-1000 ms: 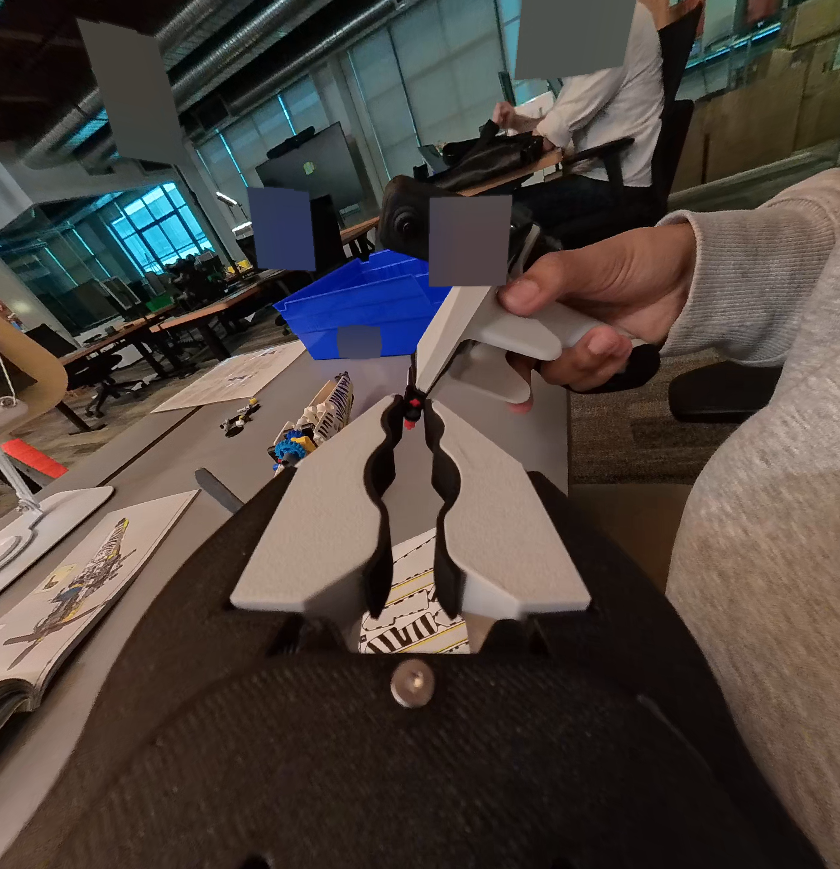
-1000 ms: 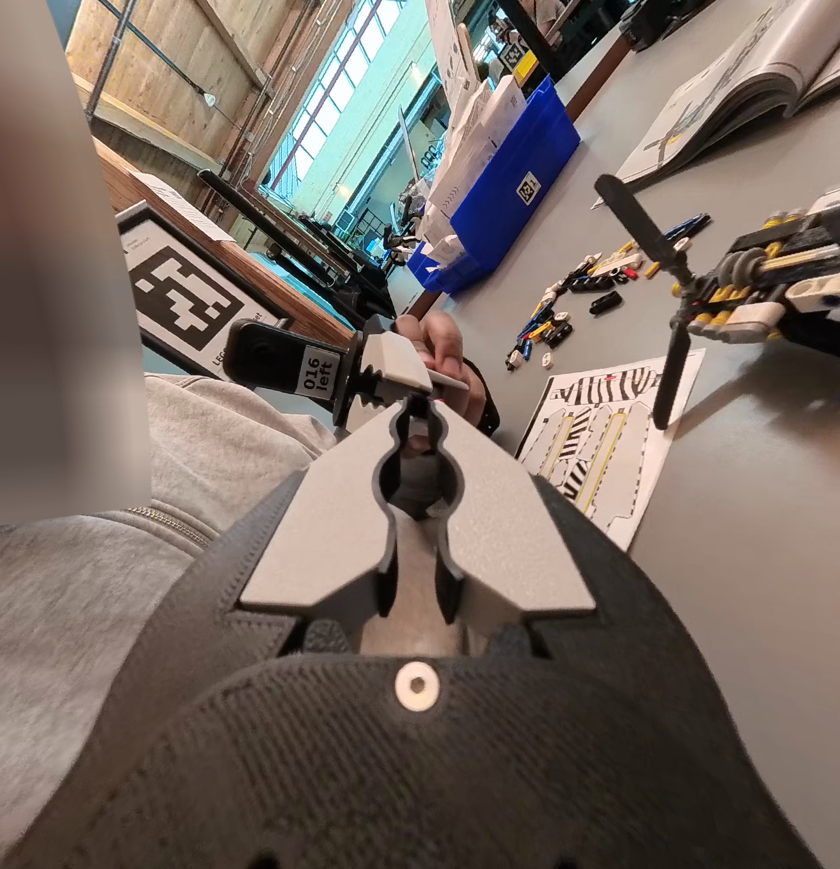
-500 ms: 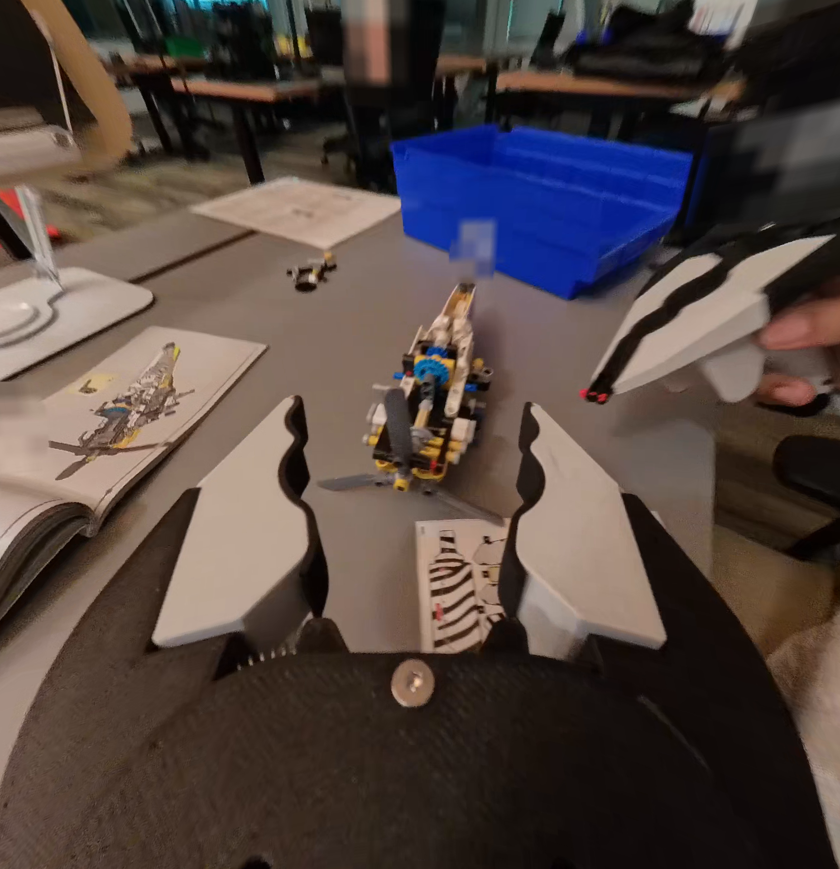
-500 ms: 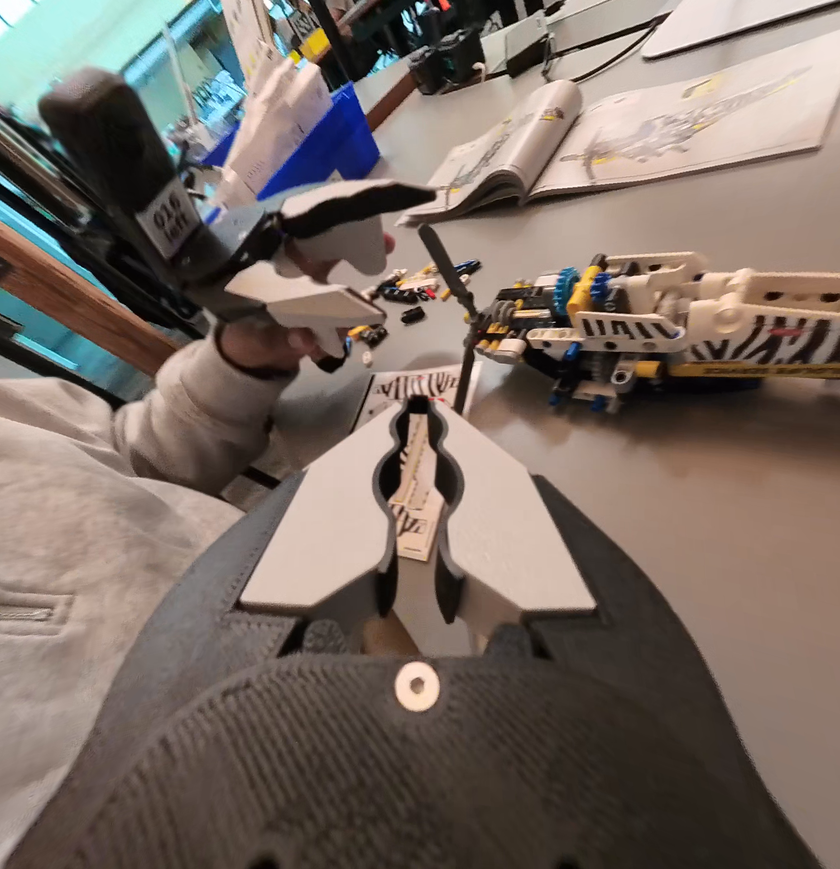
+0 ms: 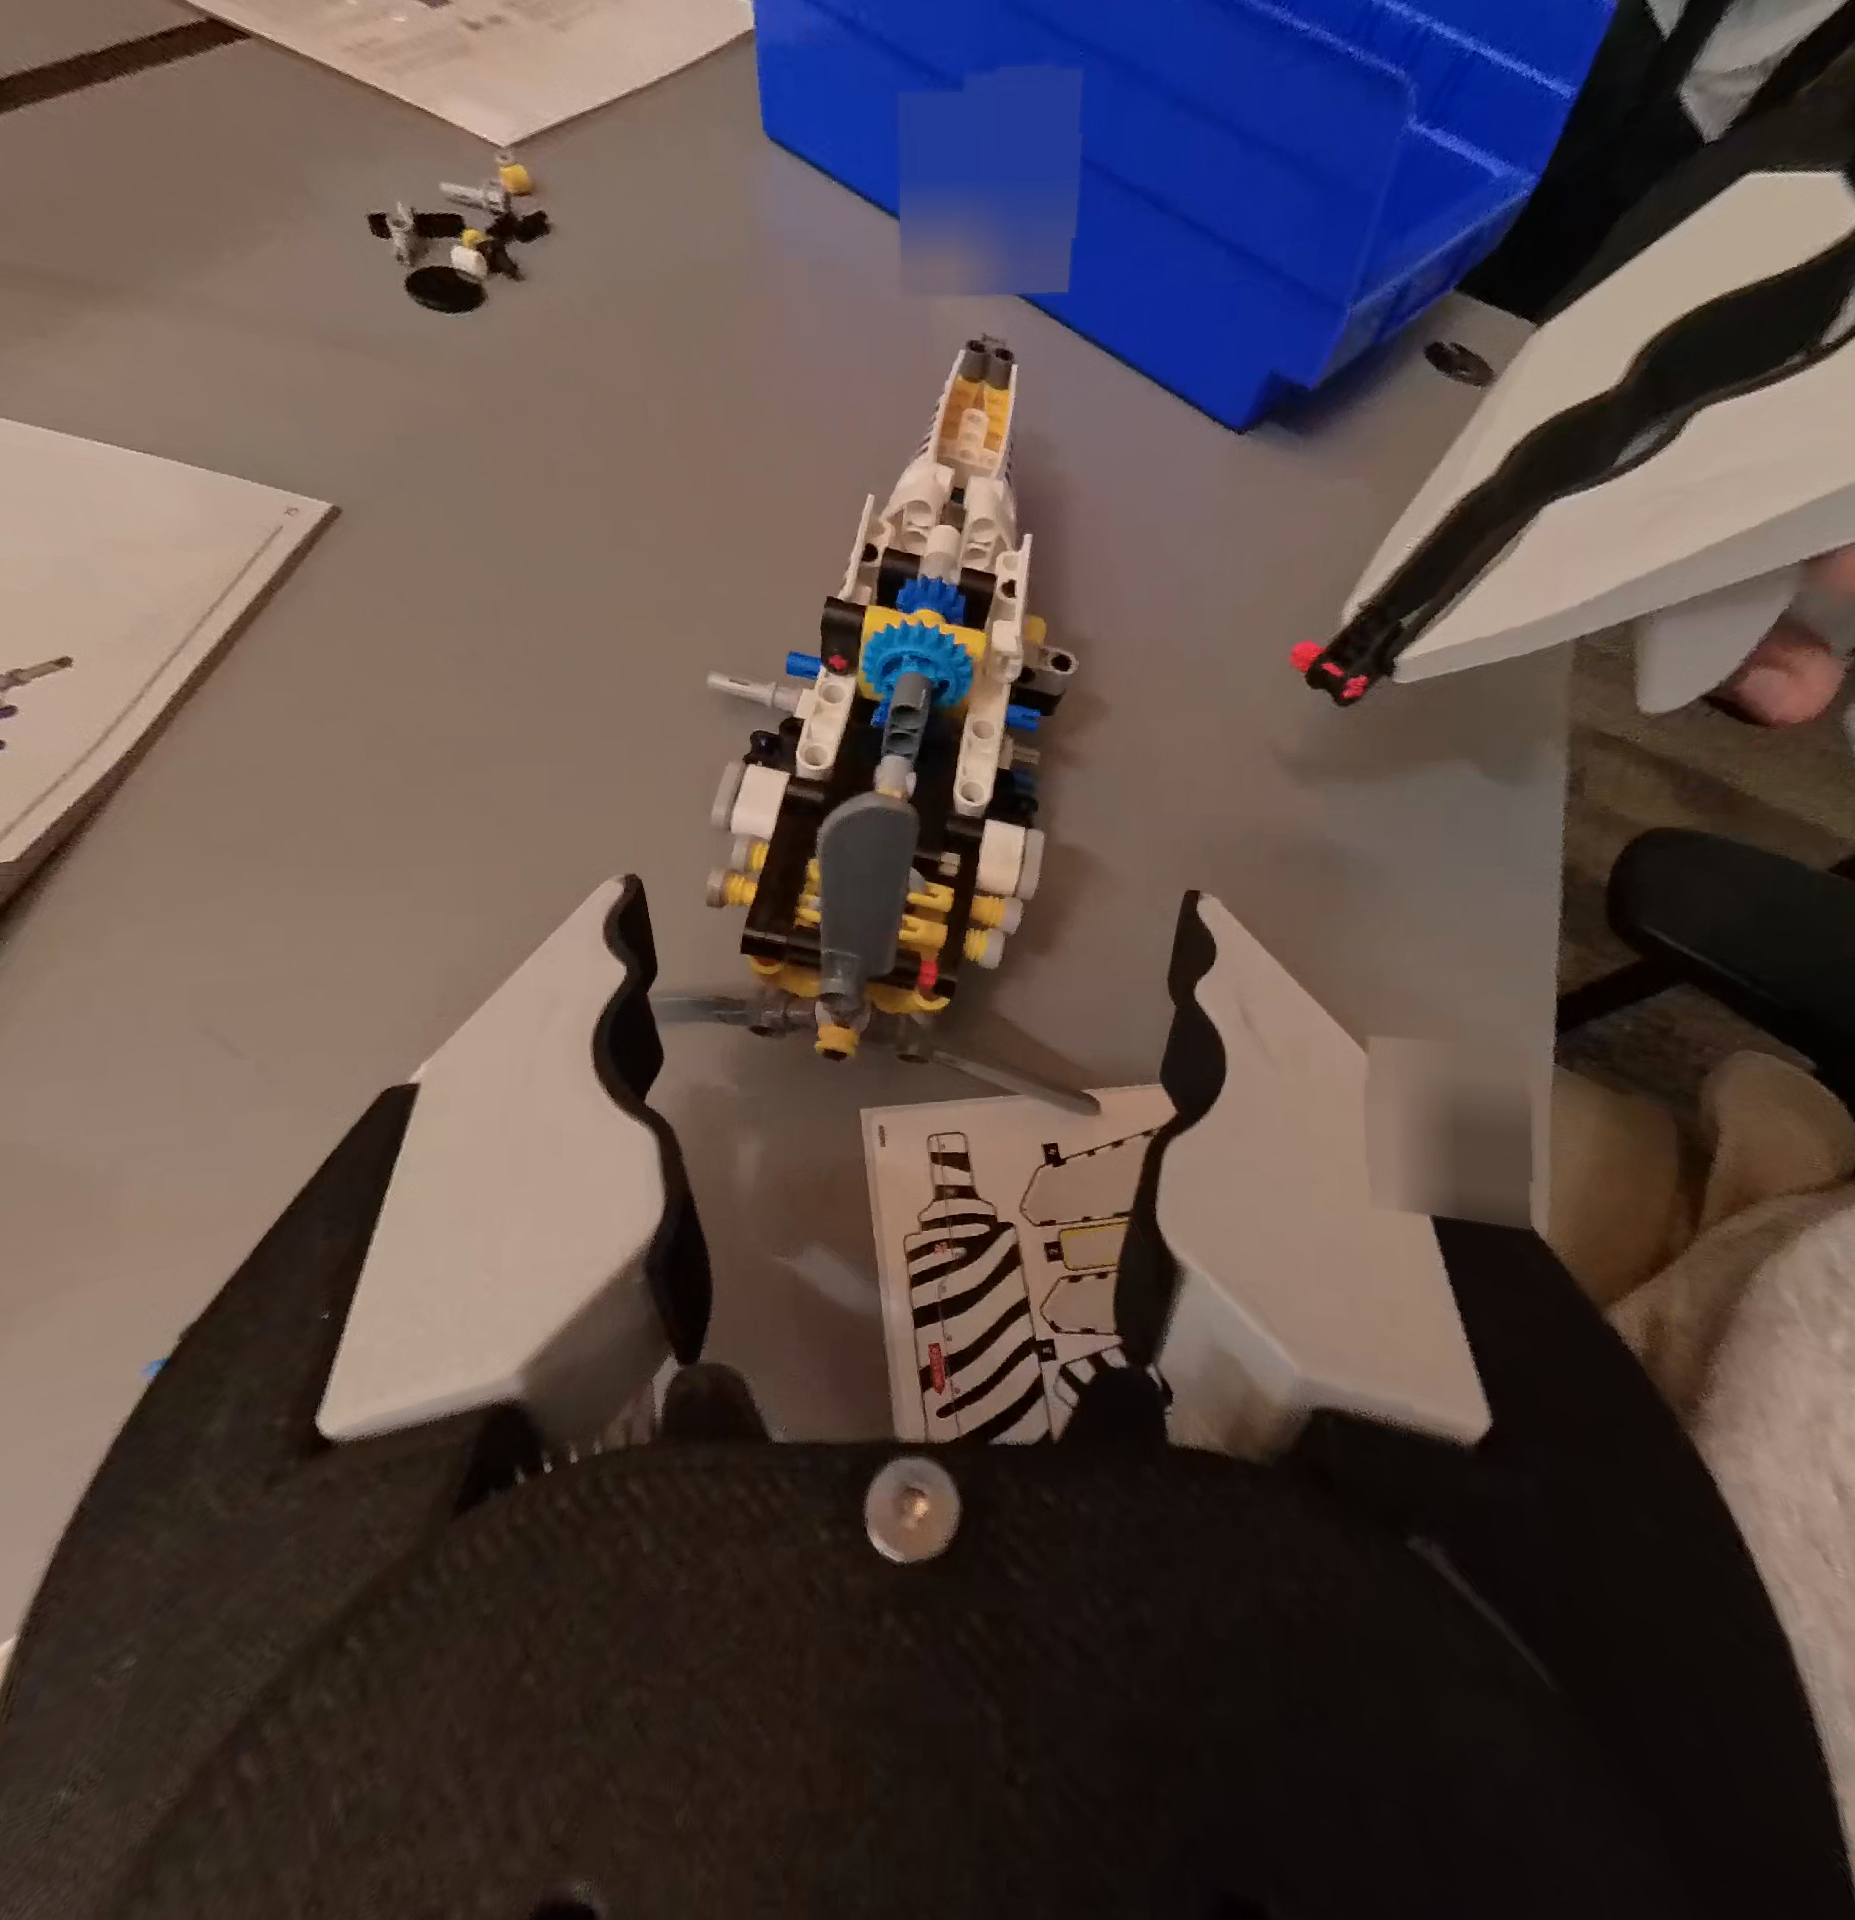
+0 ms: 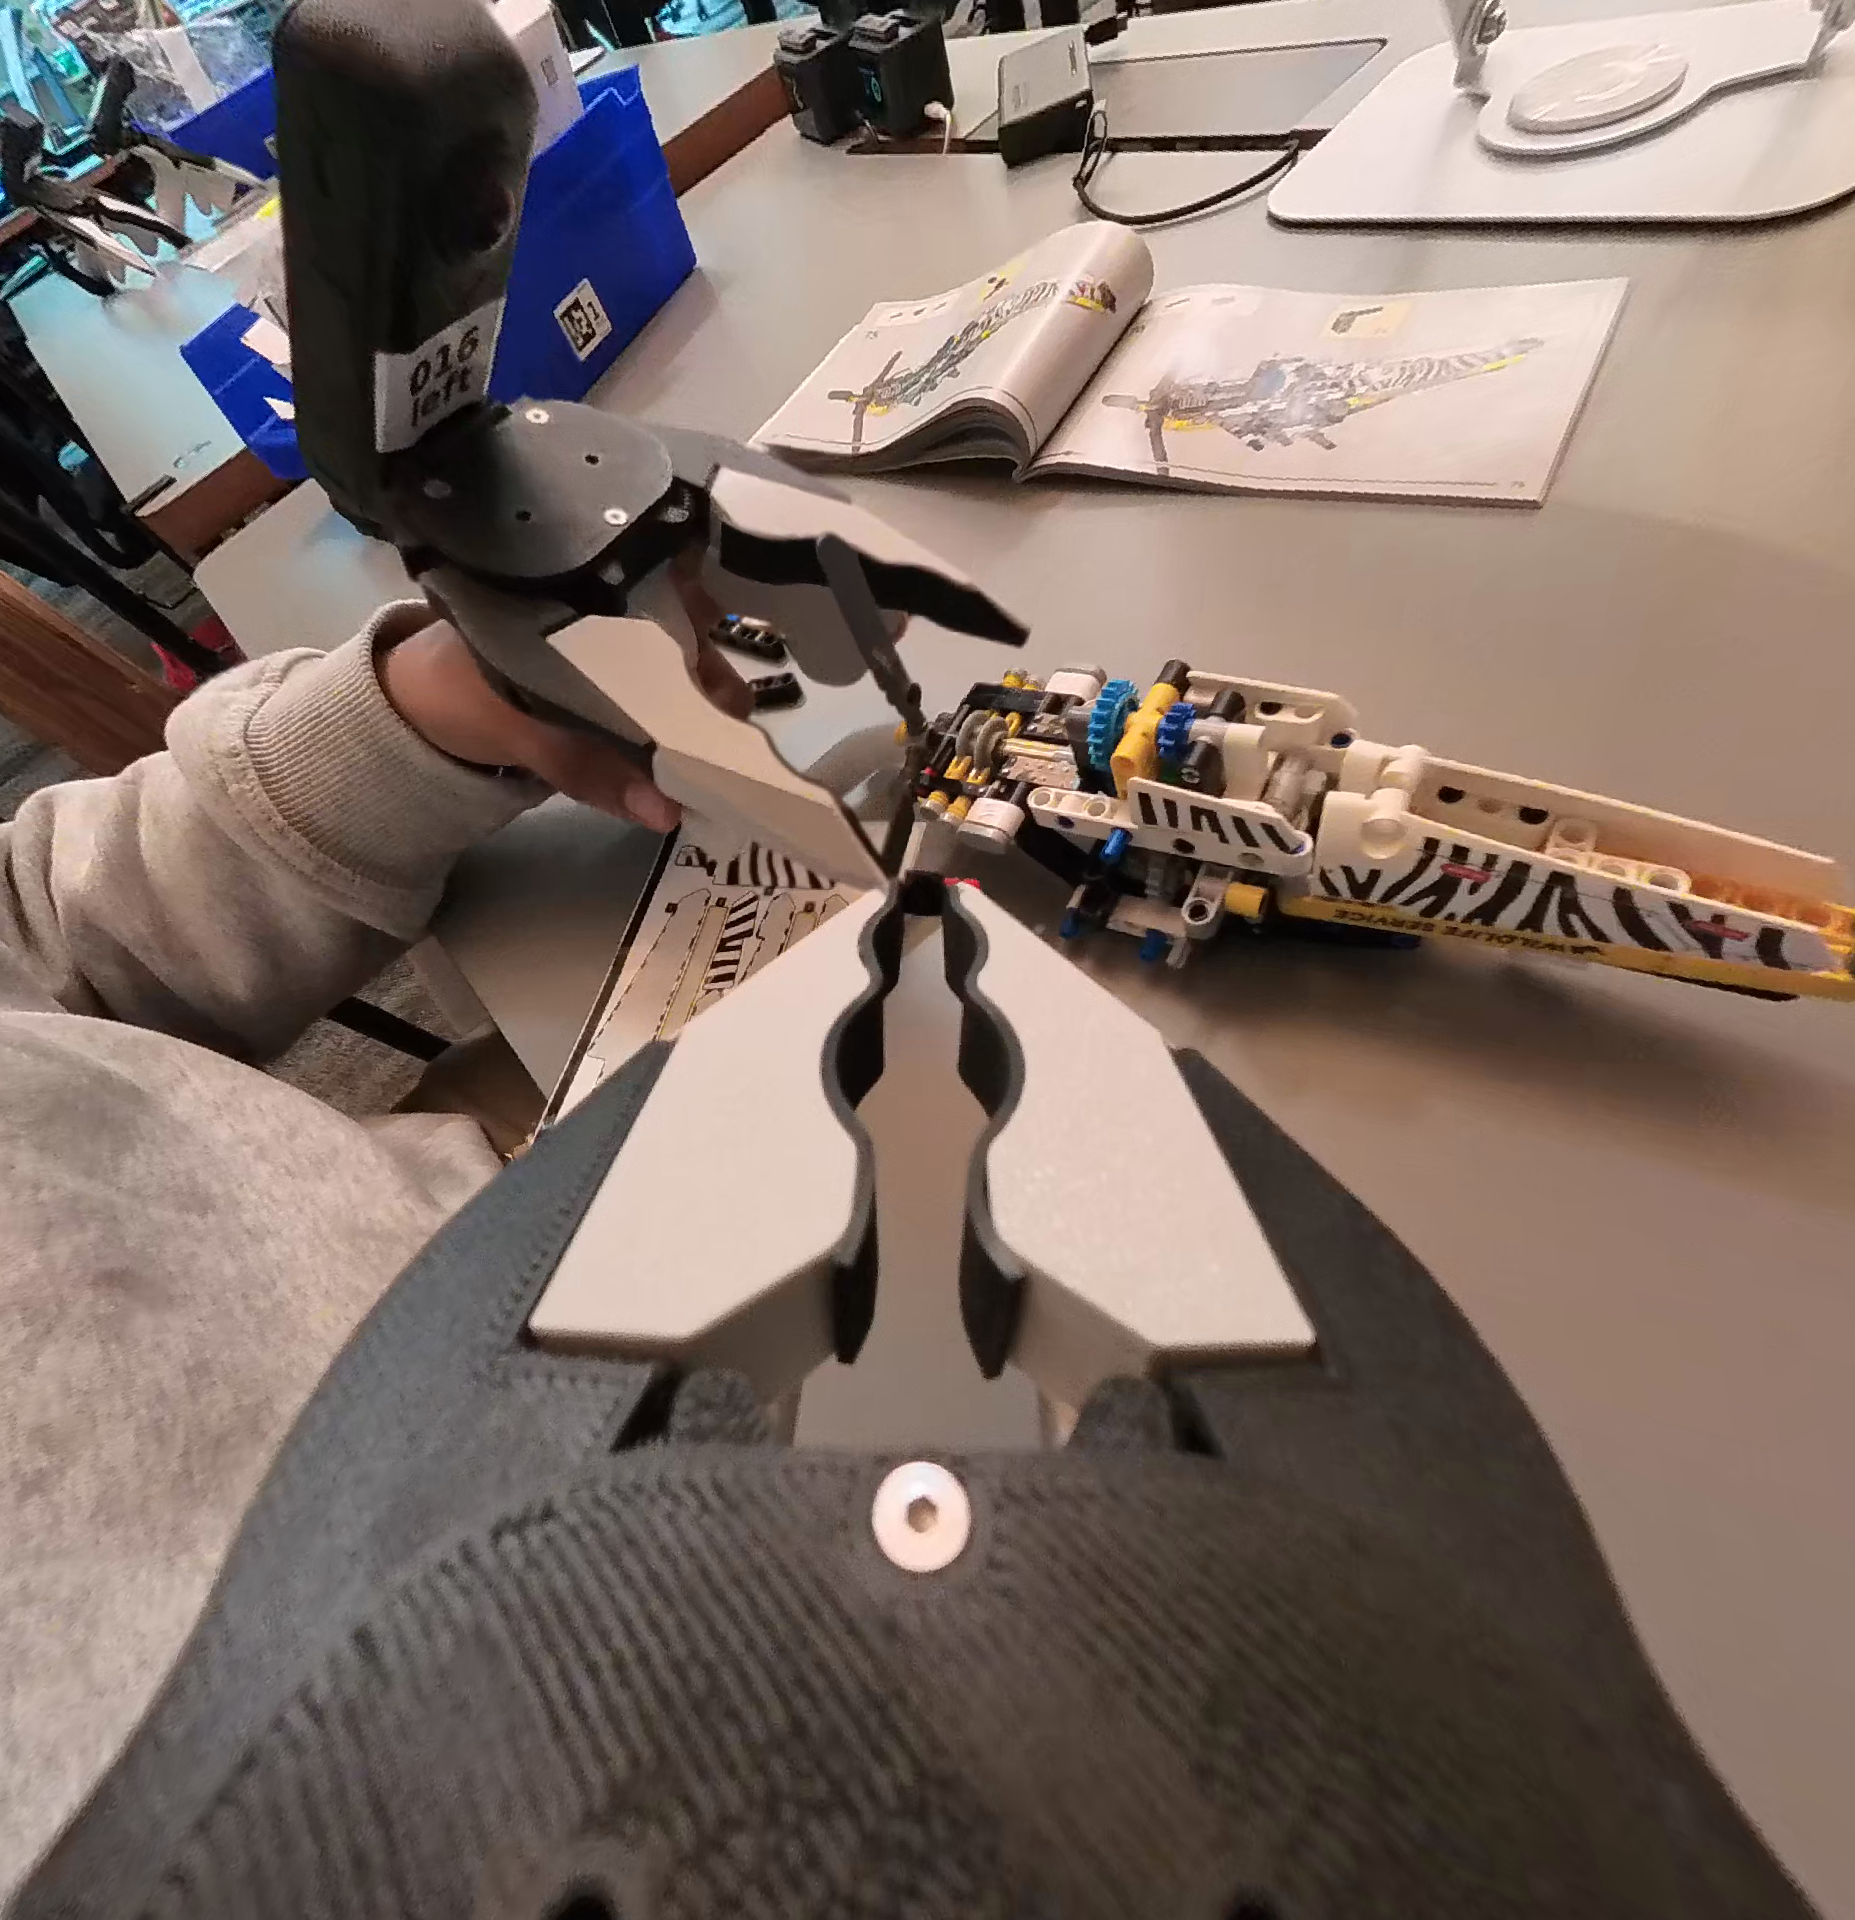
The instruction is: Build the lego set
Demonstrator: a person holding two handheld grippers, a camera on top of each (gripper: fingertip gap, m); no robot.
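Observation:
The lego plane model [image 5: 902, 727] lies on the grey table [image 5: 383, 831], white and black with yellow pins, blue gears and a grey propeller [image 5: 866, 883]. It also shows in the right wrist view [image 6: 1318, 831], with zebra stripes on its side. My left gripper [image 5: 907, 914] is open and empty, its fingers on either side of the propeller end. It also shows in the right wrist view [image 6: 944, 753]. My right gripper [image 6: 923, 899] is shut on a small black and red piece [image 6: 923, 888]. It hovers to the right of the model [image 5: 1338, 665].
A zebra sticker sheet [image 5: 1006, 1247] lies just before the propeller. An open instruction booklet [image 6: 1214, 384] lies beyond the model. A blue bin [image 5: 1214, 156] stands at the back right. Loose small parts [image 5: 466, 229] lie at the back left. A white stand base [image 6: 1577, 135] sits far back.
My left gripper was shut at the small piece, tip to tip with the right one; it has opened and swung down over the model. The right gripper keeps the piece.

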